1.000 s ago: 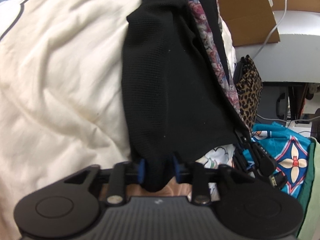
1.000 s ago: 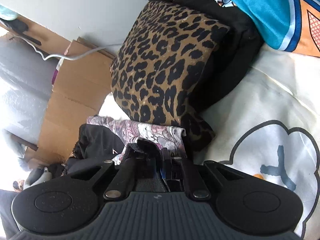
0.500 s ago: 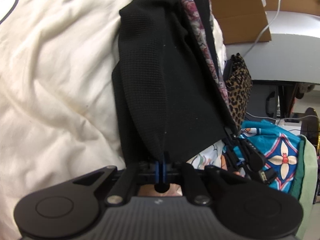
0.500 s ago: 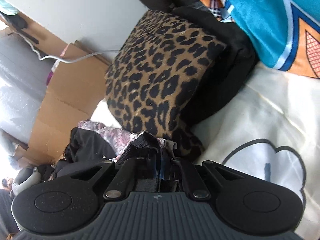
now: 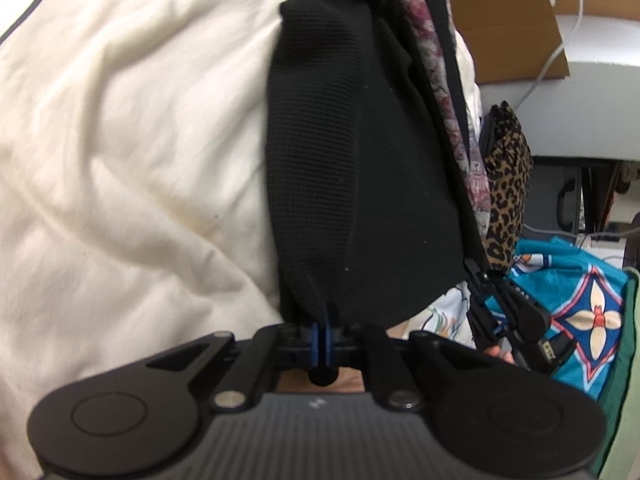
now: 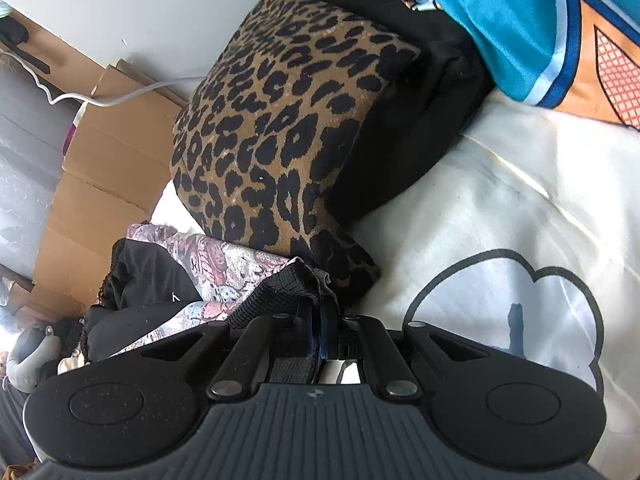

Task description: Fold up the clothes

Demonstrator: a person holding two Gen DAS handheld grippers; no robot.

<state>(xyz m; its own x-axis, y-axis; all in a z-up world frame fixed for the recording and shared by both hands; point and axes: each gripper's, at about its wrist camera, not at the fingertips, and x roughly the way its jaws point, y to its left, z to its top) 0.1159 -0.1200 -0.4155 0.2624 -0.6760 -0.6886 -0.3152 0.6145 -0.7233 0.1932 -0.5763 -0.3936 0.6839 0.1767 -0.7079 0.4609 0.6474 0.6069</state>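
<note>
Pinching the black garment (image 5: 360,168) at its near edge, my left gripper (image 5: 322,330) has its jaws clamped tight on the knit. My right gripper (image 6: 318,334) is closed on another black edge of it (floral lining showing). The garment hangs between them over the cream bed (image 5: 120,140). Beyond lie a leopard cloth (image 6: 280,120) and a blue cloth (image 6: 520,20).
</note>
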